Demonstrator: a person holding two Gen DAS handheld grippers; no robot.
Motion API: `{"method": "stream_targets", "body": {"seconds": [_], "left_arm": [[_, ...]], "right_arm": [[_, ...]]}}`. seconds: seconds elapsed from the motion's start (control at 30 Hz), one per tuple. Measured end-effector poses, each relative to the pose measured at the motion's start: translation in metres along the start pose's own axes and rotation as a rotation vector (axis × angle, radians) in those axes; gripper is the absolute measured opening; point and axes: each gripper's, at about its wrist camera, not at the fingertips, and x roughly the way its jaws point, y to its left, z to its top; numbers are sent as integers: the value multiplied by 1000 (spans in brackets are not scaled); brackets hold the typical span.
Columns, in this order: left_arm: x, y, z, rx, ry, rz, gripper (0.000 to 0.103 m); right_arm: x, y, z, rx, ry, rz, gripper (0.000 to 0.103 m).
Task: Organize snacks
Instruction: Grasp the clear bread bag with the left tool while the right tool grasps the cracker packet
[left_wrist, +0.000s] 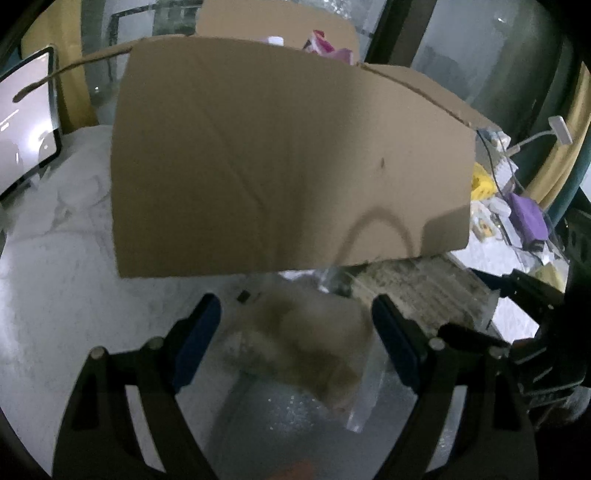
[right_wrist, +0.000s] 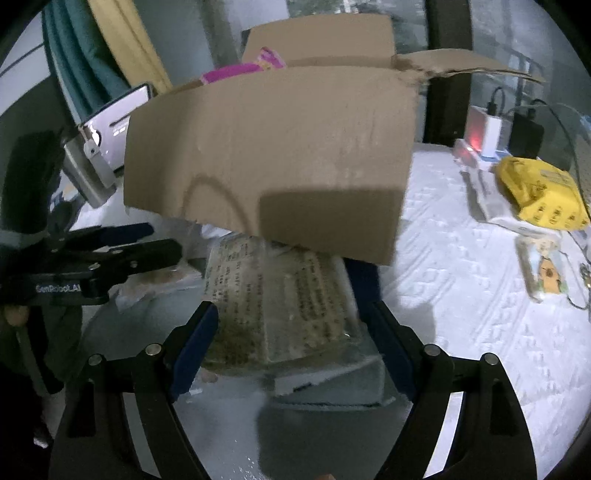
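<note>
Snack pack (right_wrist: 284, 306) between right hand-held gripper (right_wrist: 291, 325) fingers

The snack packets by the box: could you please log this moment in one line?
left gripper: open over blurred packet | right gripper: around printed packet, grip unclear | cardboard box: open

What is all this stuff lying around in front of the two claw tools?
Cardboard box: one, brown, open, centre of table.
Pink packet: one, inside box.
Clear snack packs: two, one printed at right fingers, one blurry at left fingers.
Tablet: one, lit, far left.
Yellow packet: one, right side.
Chargers: white and black, back right.
Tablecloth: white.
Left gripper: open.
Right gripper: around printed pack.
</note>
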Motion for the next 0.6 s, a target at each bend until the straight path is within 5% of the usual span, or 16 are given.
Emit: {"method": "stream_targets", "body": {"seconds": [0.33,0.6], "left_arm": [[9,1,-6,22,30,-34,85],[-6,-11,-18,80,17,-70,71]], "right_arm": [[6,22,-7,-111,-16,-78,87],[-14,22,-14,-91,-29,-55,53]]}}
